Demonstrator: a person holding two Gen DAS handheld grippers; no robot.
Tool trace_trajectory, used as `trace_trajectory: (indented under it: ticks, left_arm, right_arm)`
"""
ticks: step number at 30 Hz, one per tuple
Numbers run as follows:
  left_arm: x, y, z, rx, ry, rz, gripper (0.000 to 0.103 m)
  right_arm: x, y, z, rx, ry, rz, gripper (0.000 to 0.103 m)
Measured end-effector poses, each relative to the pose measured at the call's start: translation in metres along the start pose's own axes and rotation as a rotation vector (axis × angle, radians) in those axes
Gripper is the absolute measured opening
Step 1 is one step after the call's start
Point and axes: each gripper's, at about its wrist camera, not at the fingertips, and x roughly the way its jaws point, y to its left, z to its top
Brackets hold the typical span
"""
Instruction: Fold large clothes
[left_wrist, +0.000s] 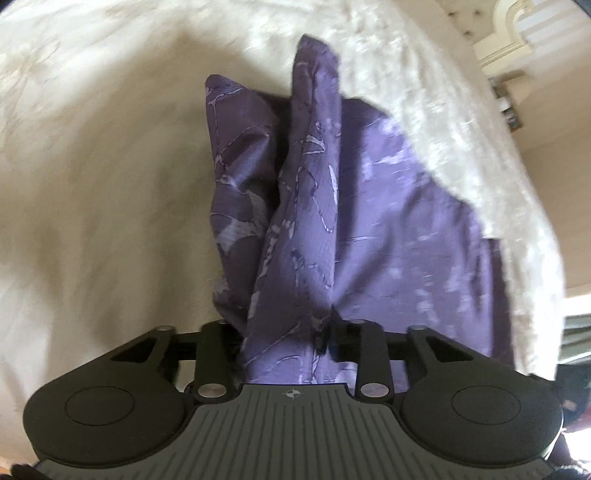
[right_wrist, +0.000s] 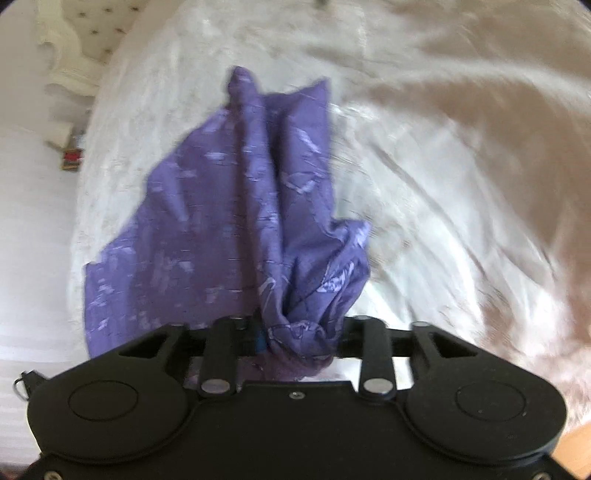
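- While it hung over the bed, one purple patterned garment (left_wrist: 317, 206) was bunched in both grippers.
- Left gripper (left_wrist: 284, 336) clamped a thick fold; right gripper (right_wrist: 295, 332) pinched a gathered wad.
- One cream bedspread (right_wrist: 461, 166) lay beneath; a pale headboard (right_wrist: 74, 48) stood beyond.

Purple garment (left_wrist: 325, 221) bunches over jaws, hiding fingertips, both views; cream bedcover (right_wrist: 461, 166) motion-blurred.
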Motion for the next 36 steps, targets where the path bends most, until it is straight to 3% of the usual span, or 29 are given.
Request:
trace_trajectory:
  ticks: [4, 7, 14, 17, 19, 22, 26, 32, 36]
  left_arm:
    - [0.011, 0.009, 0.005, 0.0, 0.007, 0.009, 0.053]
    - [0.016, 0.007, 0.009, 0.022, 0.012, 0.015, 0.058]
    - [0.024, 0.031, -0.006, -0.07, 0.008, -0.039, 0.074]
    - [0.026, 0.033, -0.006, -0.08, 0.005, -0.054, 0.08]
    - [0.029, 0.031, -0.006, -0.059, 0.004, -0.058, 0.088]
    - [0.034, 0.022, -0.006, 0.009, 0.006, -0.064, 0.103]
    - [0.038, 0.008, -0.01, 0.114, -0.002, -0.019, 0.103]
    - [0.035, 0.013, -0.016, 0.107, -0.029, -0.045, 0.103]
    - [0.034, 0.016, -0.016, 0.101, -0.028, -0.056, 0.103]
  right_arm:
    - [0.007, -0.001, -0.006, 0.026, -0.026, -0.089, 0.07]
    - [0.0, 0.003, -0.009, 0.005, -0.054, -0.151, 0.074]
    - [-0.032, 0.047, -0.012, -0.205, -0.216, -0.341, 0.076]
    - [-0.036, 0.078, -0.01, -0.314, -0.31, -0.351, 0.08]
    - [-0.03, 0.102, -0.006, -0.404, -0.338, -0.313, 0.093]
    - [-0.004, 0.136, -0.002, -0.53, -0.3, -0.253, 0.097]
    - [0.043, 0.177, 0.0, -0.642, -0.22, -0.184, 0.097]
    - [0.098, 0.22, 0.0, -0.741, -0.129, -0.114, 0.098]
    - [0.131, 0.23, 0.008, -0.775, -0.054, -0.157, 0.098]
